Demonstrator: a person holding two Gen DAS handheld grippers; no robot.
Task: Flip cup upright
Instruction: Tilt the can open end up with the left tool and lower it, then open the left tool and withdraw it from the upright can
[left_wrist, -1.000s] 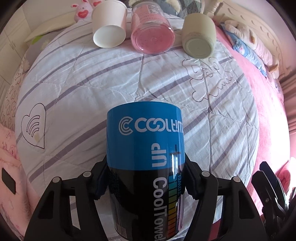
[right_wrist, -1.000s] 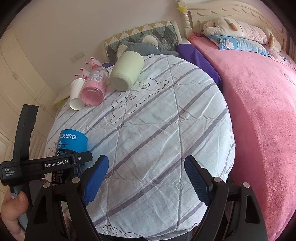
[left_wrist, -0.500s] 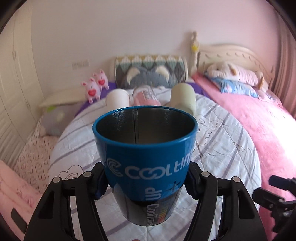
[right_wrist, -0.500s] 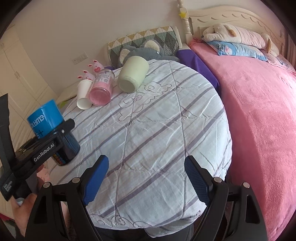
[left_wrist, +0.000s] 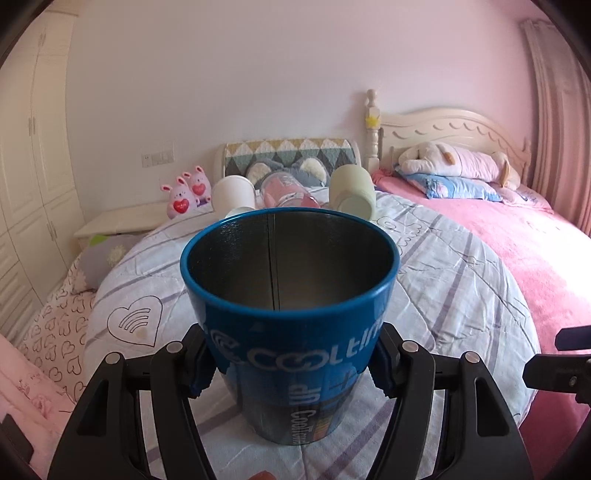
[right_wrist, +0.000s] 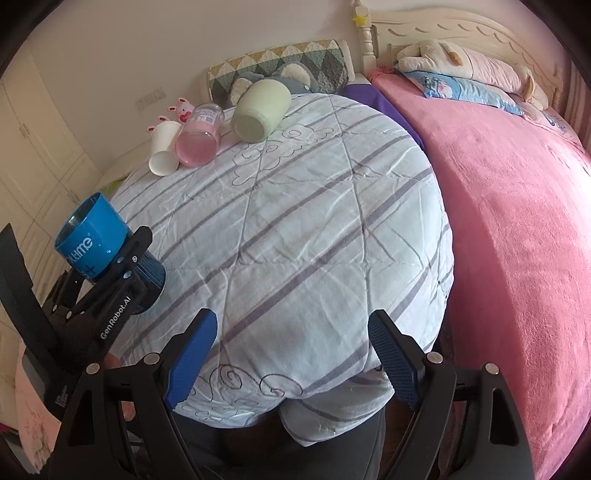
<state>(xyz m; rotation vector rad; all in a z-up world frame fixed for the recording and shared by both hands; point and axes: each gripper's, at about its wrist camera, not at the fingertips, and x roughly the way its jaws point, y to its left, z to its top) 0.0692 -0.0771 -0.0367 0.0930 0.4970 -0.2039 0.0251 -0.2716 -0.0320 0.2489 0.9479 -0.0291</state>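
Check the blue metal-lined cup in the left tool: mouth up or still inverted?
Mouth up, tilted. The blue metal-lined cup shows its open rim and bare steel inside; the left tool clamps its sides above the striped quilt.

Left wrist view sat low and close behind the blue cup (left_wrist: 288, 321), facing the headboard (left_wrist: 443, 125). Right wrist view looked down from higher, right of the cup (right_wrist: 92, 240), toward the same headboard (right_wrist: 443, 29). Both shared the striped quilt (right_wrist: 295, 229).
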